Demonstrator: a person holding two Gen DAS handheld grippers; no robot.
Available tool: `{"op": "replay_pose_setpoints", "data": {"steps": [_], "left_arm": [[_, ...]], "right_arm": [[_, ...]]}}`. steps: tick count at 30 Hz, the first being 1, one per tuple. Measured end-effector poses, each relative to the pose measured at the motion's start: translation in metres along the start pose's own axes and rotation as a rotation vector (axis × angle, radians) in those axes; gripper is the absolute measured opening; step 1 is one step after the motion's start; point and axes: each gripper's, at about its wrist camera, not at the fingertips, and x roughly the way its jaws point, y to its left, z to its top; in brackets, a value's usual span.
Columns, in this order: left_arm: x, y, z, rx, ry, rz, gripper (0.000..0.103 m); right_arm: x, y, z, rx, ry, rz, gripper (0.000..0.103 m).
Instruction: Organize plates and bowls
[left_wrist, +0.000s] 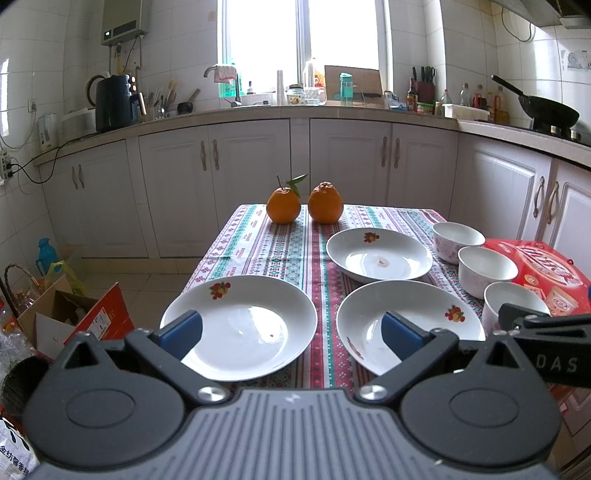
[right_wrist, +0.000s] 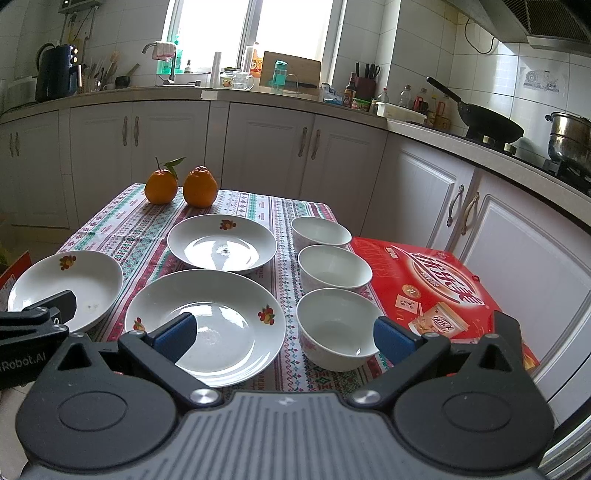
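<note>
Three shallow white ceramic plates with fruit decals and three small white ceramic bowls lay unstacked on the worktop with the patterned red-and-green cloth (left_wrist: 258, 240); nothing was gathered yet.

Left plate (left_wrist: 240, 325): sat directly ahead of the left tongs (left_wrist: 291, 332), its near rim just beyond and below the blue pads. Those tongs stood wide open, holding nothing.

Near middle plate (right_wrist: 207, 325): lay between the two tools; the right pad of the left tongs hung over its left edge, and the left pad of the right tongs (right_wrist: 284, 338) over its near-left rim. Far plate (right_wrist: 221, 243) sat behind it, apart.

Bowls: a row running away along the right edge, nearest bowl (right_wrist: 336, 328) just inside the right pad of the right tongs, middle bowl (right_wrist: 334, 267) and far bowl (right_wrist: 320, 232) beyond. Right tongs also spread open, empty.

Judgement: pinch a plate by its near rim, one pad under the lip, lift level, and lower it centred on a neighbour; thin glazed rims would likely slip if gripped shallowly. Bowls should nest separately.

Two oranges (left_wrist: 304, 205) stood at the far end, a red printed carton (right_wrist: 443, 295) right of the bowls.
</note>
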Motion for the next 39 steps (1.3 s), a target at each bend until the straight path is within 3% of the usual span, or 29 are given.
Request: {"op": "replay_pose_setpoints", "data": {"steps": [15, 28, 39], "left_arm": [[0.01, 0.0, 0.0, 0.016, 0.007, 0.001, 0.102], [0.025, 0.007, 0.012, 0.066, -0.013, -0.003, 0.102], [0.045, 0.038, 0.006, 0.115, -0.052, 0.01, 0.102]], "right_arm": [[0.01, 0.001, 0.005, -0.018, 0.006, 0.015, 0.103], [0.029, 0.001, 0.031, -0.048, -0.016, 0.126, 0.103], [0.053, -0.005, 0.069, -0.079, -0.082, 0.238, 0.103]]}}
